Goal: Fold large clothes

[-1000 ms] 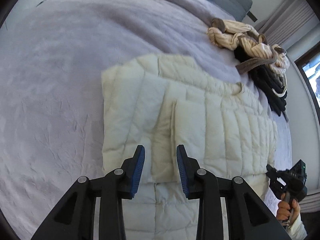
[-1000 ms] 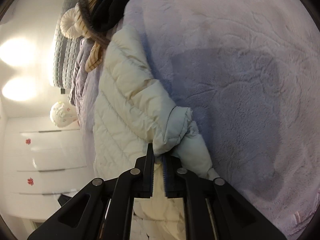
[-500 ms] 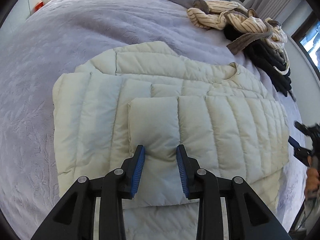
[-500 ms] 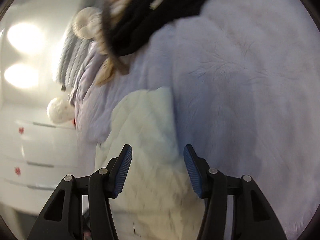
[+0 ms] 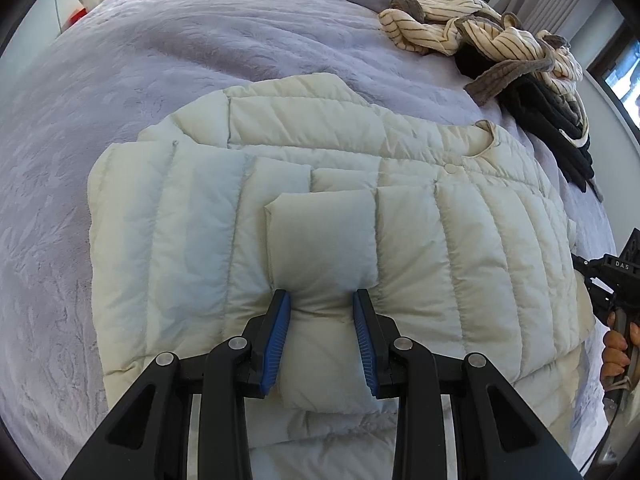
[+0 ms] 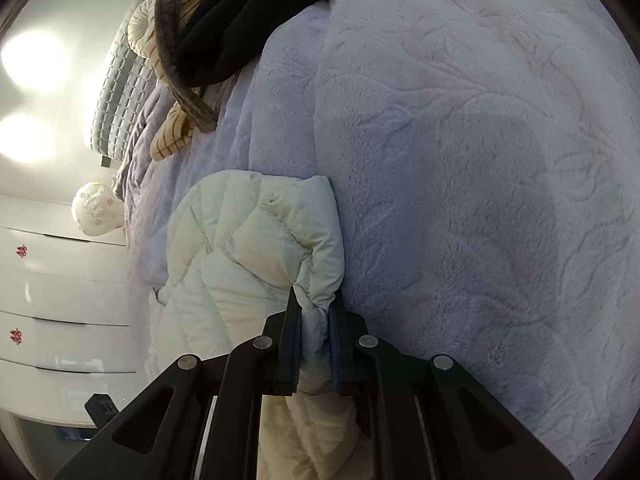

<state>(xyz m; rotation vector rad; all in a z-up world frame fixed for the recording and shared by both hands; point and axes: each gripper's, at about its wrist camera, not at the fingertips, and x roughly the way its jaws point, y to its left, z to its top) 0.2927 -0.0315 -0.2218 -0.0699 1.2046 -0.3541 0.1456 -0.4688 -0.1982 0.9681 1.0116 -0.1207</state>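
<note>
1. Cream quilted puffer jacket (image 5: pixel 400 208) lies flat on the lavender plush bedspread (image 5: pixel 120 80), collar toward the far right, sleeves folded in over the body.
2. Left tongs (image 5: pixel 320 320): blue-padded fingers (image 5: pixel 276 332) part-closed either side of a puffy folded sleeve end (image 5: pixel 322 236), pinching it in at the waist; fabric bulges above and below the pads. Gripping the sleeve, not wide.
3. Right tongs (image 6: pixel 314 344): narrow gap, a fold of the jacket's edge (image 6: pixel 320 248) squeezed between the pads. Holding the jacket at its side, next to bare bedspread (image 6: pixel 480 160).
4. In the left wrist view the right tongs' black body (image 5: pixel 616 276) shows at the far right edge, with the person's hand (image 5: pixel 618 352) around its handle, just off the jacket's right side.
5. Heap of other clothes at the far right corner of the bed: cream striped garment with brown trim (image 5: pixel 460 32) tangled on top of a black garment (image 5: pixel 560 120). Well apart from the jacket.
6. Right wrist view, left side: white drawer fronts (image 6: pixel 60 280) with small red marks, a pale round object (image 6: pixel 96 216) beside the bed, possibly a cushion or soft toy; too washed out to tell.
7. Grey ribbed headboard (image 6: pixel 116 96) beyond the clothes heap.
</note>
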